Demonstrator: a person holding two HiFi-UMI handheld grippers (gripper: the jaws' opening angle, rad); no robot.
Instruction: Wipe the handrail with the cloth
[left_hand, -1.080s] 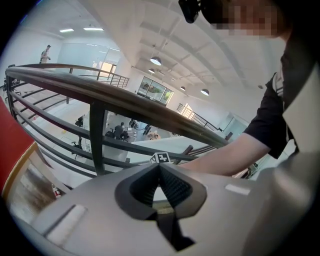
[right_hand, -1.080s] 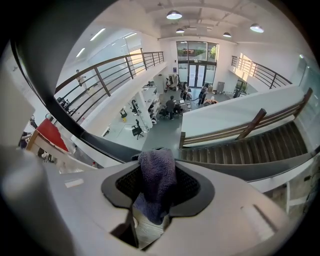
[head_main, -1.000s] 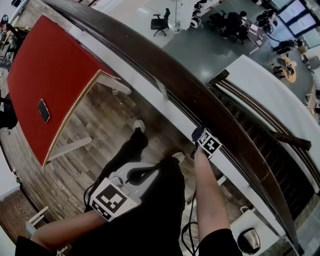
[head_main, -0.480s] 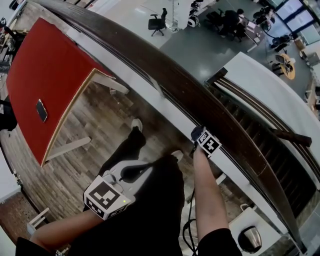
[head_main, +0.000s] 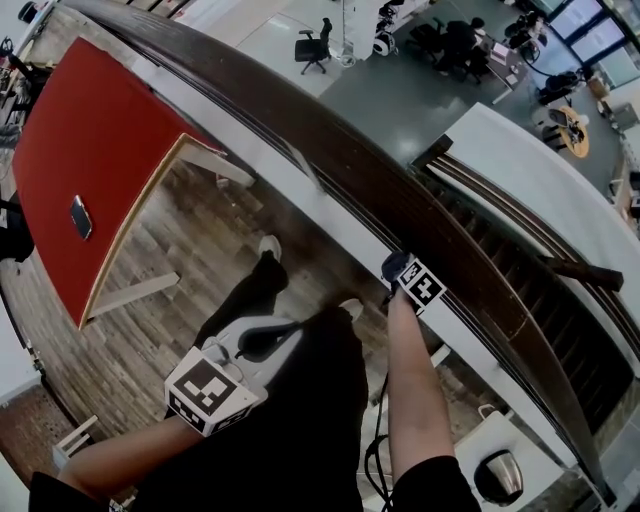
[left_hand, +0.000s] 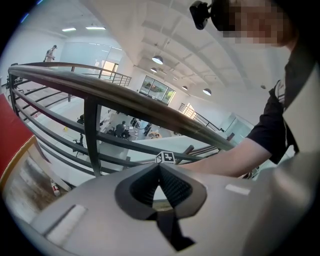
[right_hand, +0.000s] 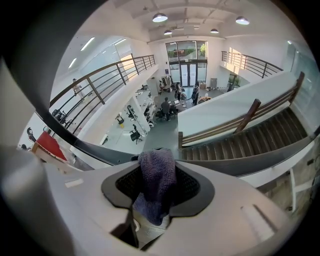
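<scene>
Cloth (right_hand: 156, 182), a bluish-purple knit piece, is pinched between the jaws of the right gripper (right_hand: 158, 166). Those jaws are clamped on it, with one end bunched above the pads and the other hanging below. In the right gripper view the upper end of the cloth overlaps the near edge of the dark handrail (right_hand: 240, 162), which curves across just ahead of the jaws. Whether the fabric actually presses on the wood cannot be told.

From the head view the handrail runs as a broad brown band from upper left to lower right. The right gripper sits against its near side, beside the white strip (head_main: 300, 195) that follows the rail, with the person's right arm (head_main: 415, 385) stretched out to it.

The left gripper (left_hand: 160, 170) is held low and well apart from the rail, above the person's dark trousers (head_main: 290, 430) and the wooden floor (head_main: 170, 250). Its jaws are together at the tips, with nothing between them. The left gripper view looks up at the underside of the rail and its metal bars (left_hand: 92, 135).

To the left stands a red table (head_main: 90, 130) with a phone (head_main: 81, 216) lying on it. Beyond the rail, a staircase (right_hand: 260, 135) descends to a lower floor.
</scene>
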